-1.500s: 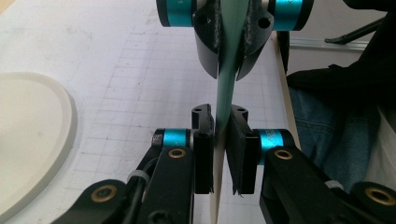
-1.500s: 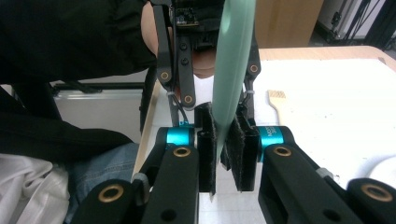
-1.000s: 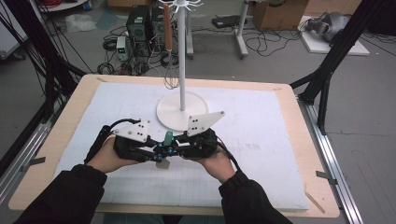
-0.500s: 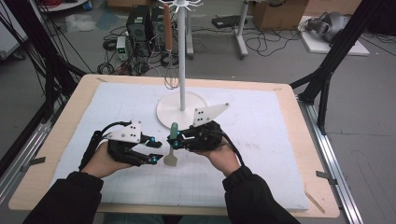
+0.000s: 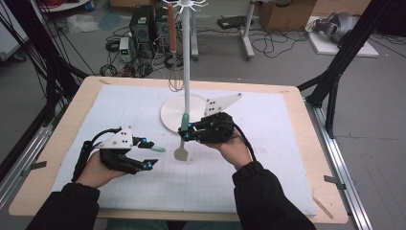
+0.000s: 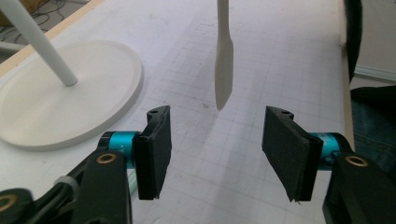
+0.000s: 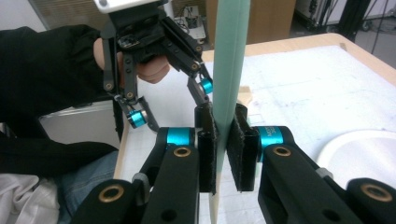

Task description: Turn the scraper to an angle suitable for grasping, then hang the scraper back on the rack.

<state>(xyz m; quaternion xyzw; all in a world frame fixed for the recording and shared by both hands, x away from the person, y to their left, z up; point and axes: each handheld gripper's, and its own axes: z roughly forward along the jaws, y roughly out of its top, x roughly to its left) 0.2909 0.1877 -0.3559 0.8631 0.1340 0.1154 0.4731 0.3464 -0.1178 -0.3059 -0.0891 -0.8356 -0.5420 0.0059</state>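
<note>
High view: spatula (image 5: 182, 139) near stand base (image 5: 170, 115).

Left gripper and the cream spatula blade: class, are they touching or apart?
Apart. In the left gripper view, the left gripper has its black jaws spread wide, and the cream spatula blade hangs beyond them with bare mat visible between.

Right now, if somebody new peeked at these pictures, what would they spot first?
Probably the spatula with a green handle and pale blade, pinched upright in the right gripper near the middle of the table. Just behind it stands a tall white stand on a round base. The left gripper waits open nearby.
</note>
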